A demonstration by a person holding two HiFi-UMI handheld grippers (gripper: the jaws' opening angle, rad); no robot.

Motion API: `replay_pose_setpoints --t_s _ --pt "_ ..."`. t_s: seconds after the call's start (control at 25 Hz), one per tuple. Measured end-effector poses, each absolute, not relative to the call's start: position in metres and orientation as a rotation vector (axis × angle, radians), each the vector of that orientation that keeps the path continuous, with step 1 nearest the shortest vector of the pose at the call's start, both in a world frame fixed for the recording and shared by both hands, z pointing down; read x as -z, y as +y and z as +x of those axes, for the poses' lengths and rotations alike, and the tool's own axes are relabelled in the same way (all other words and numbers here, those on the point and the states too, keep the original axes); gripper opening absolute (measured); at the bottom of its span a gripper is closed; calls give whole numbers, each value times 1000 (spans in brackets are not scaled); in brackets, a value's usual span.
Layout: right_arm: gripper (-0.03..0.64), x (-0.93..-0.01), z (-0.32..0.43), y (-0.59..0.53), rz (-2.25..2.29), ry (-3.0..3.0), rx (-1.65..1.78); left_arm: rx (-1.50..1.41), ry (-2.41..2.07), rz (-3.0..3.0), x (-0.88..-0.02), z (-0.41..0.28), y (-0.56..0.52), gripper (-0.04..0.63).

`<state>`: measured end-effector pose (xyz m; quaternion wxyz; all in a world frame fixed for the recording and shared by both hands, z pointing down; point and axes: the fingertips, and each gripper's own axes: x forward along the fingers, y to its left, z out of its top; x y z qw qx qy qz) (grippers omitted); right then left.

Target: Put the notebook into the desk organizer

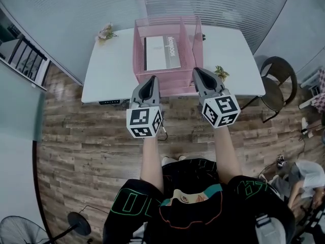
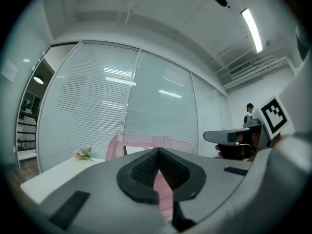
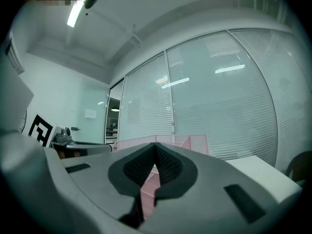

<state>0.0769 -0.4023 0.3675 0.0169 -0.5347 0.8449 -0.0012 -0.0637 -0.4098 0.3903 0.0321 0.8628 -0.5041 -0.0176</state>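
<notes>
Your left gripper (image 1: 150,80): jaws together, empty.
Your right gripper (image 1: 199,71): jaws together, empty.
Notebook (image 1: 161,52): flat inside the pink desk organizer (image 1: 189,34).

Pink mesh desk organizer (image 1: 175,80); white table (image 1: 109,67); grey-white notebook (image 1: 161,53).

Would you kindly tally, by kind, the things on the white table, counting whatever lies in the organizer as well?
desk organizer, pink mesh: 1
notebook, lying in the organizer: 1
small flower sprigs: 2
Total: 4
</notes>
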Motion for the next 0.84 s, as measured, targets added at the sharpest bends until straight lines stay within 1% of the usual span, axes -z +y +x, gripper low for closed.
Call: replay_pose_setpoints --t_s 0.2,0.84 --pt "3 -368 75 -402 -1667 2640 -20 81 -1520 2673 -388 -62 -406 -5" --pt "2 -362 79 -401 -1679 2650 -72 34 -1570 2639 -391 -63 -411 -5"
